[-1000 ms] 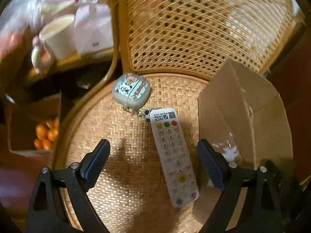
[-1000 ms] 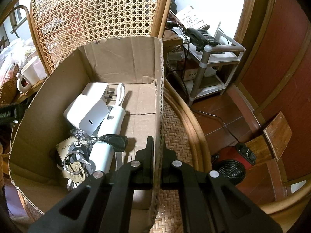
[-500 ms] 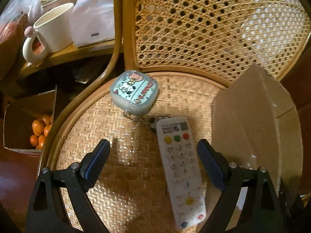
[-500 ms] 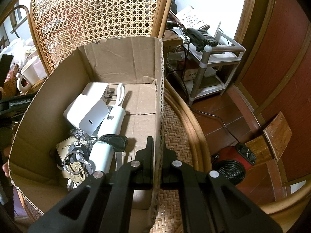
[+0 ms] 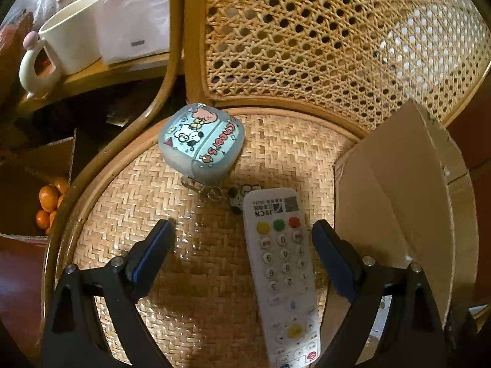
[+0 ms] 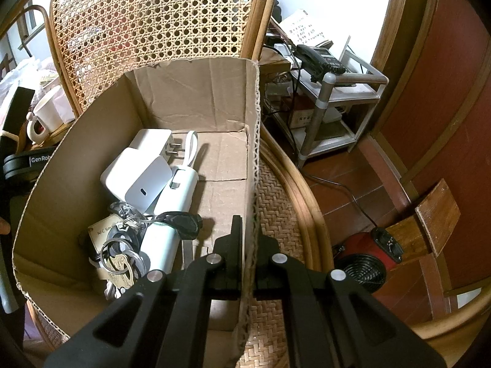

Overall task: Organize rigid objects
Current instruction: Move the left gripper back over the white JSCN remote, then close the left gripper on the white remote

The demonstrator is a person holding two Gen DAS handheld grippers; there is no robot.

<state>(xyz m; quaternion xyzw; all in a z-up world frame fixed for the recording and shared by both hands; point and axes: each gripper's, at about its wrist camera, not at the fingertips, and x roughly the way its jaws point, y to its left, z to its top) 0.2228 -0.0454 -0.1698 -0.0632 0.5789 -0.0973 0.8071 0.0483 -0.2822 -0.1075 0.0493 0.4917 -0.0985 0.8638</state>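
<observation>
A white remote control point(image 5: 284, 270) lies flat on the woven seat, beside a cartoon-printed case point(image 5: 201, 147) with keychain.

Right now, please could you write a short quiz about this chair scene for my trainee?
1. True or false: the right tongs clamp the cardboard box wall.
2. What lies between the open left tongs? A) remote control B) keys C) mug
3. Fill in: the cartoon case rests on the chair ____.

Key: 1 true; 2 A; 3 seat.
</observation>
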